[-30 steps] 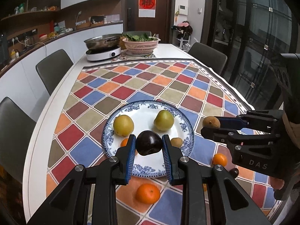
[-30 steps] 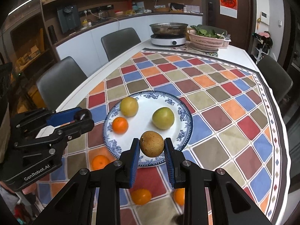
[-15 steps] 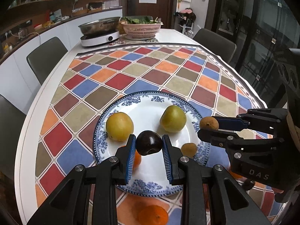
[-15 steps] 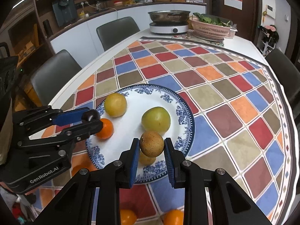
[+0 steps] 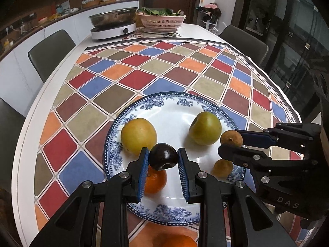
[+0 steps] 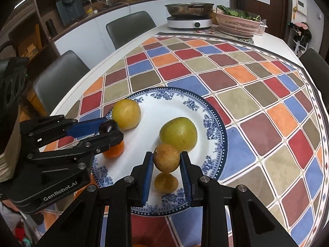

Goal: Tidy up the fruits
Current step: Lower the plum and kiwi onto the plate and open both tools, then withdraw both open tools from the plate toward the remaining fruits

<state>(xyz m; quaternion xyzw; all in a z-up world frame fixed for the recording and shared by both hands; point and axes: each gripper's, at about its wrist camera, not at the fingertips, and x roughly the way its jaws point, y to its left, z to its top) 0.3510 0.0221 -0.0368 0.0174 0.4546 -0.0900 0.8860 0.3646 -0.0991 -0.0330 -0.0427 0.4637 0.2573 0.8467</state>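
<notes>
A blue-patterned white plate [image 5: 164, 107] [image 6: 213, 123] lies on the checkered tablecloth. On it are a yellow pear [image 5: 138, 136] [image 6: 126, 113], a green pear [image 5: 205, 128] [image 6: 178, 133], an orange [image 5: 154, 181] [image 6: 115, 151] and a small brown fruit [image 5: 223, 167] [image 6: 166, 182]. My left gripper [image 5: 163, 160] [image 6: 112, 130] is shut on a dark plum [image 5: 163, 159] [image 6: 108, 126] above the orange. My right gripper [image 6: 167, 160] [image 5: 230, 144] is shut on a brown fruit [image 6: 167, 158] [image 5: 231, 138] above the plate's near right part.
Another orange [image 5: 181, 241] lies on the cloth before the plate. At the table's far end stand an induction cooker with a steel pan [image 5: 114, 23] [image 6: 190, 16] and a pink basket of greens [image 5: 162, 20] [image 6: 239, 23]. Grey chairs [image 5: 50, 51] [image 6: 129, 28] line the sides.
Both grippers have moved forward and lower over the plate with their fruits still held. The plate and its fruits look closer.
</notes>
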